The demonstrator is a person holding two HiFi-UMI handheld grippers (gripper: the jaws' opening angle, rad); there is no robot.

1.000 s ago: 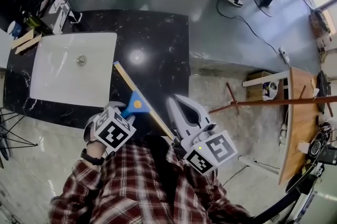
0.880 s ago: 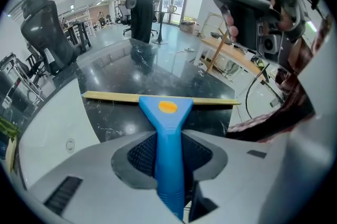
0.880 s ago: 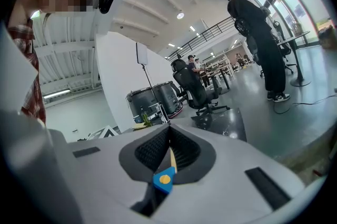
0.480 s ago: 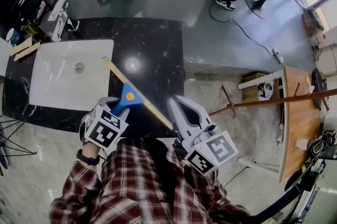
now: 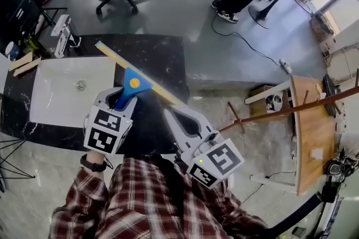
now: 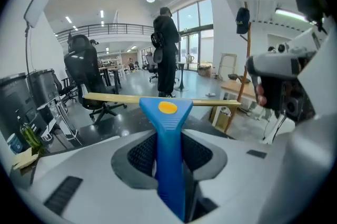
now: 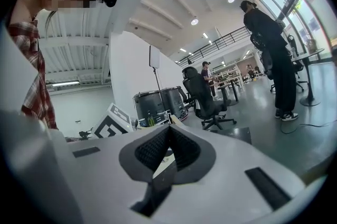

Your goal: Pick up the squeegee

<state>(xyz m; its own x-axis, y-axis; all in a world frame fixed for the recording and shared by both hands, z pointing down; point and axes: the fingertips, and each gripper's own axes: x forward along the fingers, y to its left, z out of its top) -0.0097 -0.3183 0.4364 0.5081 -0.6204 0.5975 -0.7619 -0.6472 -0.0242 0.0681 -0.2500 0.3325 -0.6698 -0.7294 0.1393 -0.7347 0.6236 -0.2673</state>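
Over counter (image 5: 165,61), squeegee (image 5: 133,85) clamped in left tool (image 5: 119,100)

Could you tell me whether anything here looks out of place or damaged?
Nothing stands out. The left gripper is shut on the squeegee by its blue handle; its blade looks straight and whole, clear of the counter. The right gripper is shut and empty.

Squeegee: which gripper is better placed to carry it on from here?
Left. The left gripper is shut on the blue handle of the squeegee, blade clear above the counter. The right gripper is shut, empty, beside it.
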